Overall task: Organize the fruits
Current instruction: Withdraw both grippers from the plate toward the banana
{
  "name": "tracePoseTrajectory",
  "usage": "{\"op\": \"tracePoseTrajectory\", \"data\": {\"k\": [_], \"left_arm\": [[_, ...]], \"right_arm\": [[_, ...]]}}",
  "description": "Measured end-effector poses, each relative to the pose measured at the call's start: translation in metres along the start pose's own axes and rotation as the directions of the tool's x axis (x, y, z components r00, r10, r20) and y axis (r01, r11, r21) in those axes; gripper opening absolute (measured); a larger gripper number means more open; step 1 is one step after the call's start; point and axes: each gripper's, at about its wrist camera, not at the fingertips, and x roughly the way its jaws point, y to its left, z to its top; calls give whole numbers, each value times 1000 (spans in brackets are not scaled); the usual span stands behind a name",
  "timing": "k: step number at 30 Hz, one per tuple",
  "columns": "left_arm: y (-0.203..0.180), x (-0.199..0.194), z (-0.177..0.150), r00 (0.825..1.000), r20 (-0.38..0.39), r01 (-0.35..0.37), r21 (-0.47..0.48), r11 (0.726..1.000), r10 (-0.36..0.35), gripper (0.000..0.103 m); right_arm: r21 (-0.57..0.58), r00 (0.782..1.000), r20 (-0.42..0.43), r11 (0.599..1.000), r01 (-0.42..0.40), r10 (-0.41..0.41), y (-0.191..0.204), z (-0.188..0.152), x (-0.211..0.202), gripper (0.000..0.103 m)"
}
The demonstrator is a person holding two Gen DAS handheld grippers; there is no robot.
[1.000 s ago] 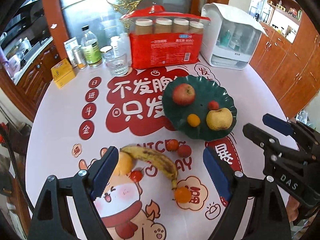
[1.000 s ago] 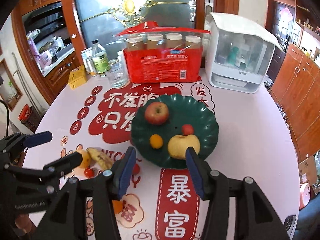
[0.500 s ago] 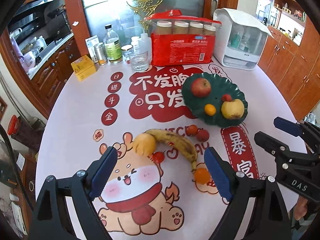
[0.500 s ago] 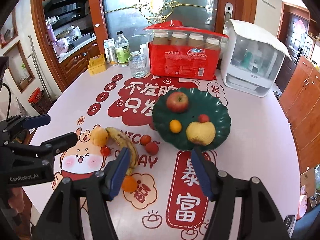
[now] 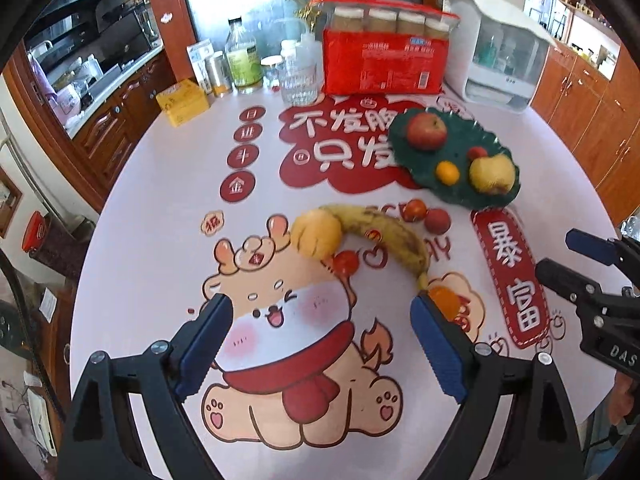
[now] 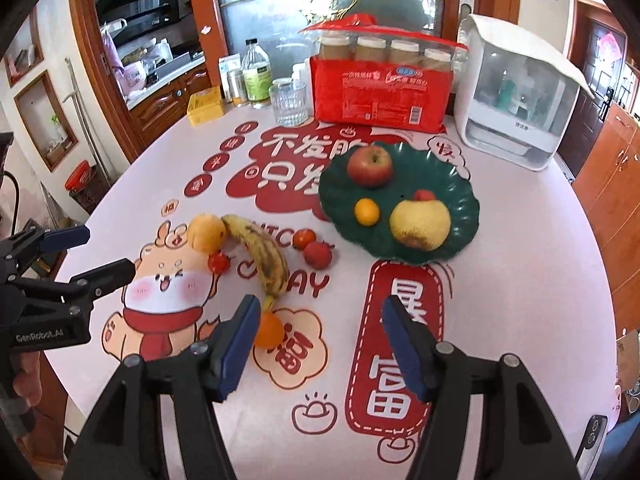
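Two grippers over the table, left gripper [image 5: 320,340] wide apart and empty, right gripper [image 6: 316,340] just widened, empty, small orange [image 6: 269,330] beside its left pad, banana [image 6: 264,256] ahead, green plate [image 6: 460,232] beyond.

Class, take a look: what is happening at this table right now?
A person holds a pair of tongs in each hand above a table with fruit. The left tongs and right tongs are both open and empty. The green plate already carries an apple, a pear, a small orange and a small red fruit. A banana and several small fruits lie loose on the tablecloth, not yet sorted.
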Motion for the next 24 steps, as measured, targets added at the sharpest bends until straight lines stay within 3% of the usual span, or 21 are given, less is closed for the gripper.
{"op": "tracePoseTrajectory", "data": {"k": [12,24], "left_arm": [[25,53,4,997,-78,-7,-66,998,2,90],[41,105,38,998,-65,8,-137,991,-17,90]], "right_arm": [[2,994,-89,998,-68,68,21,-23,43,63],[1,990,-119,997,-82,82,32,-32,84,63]]}}
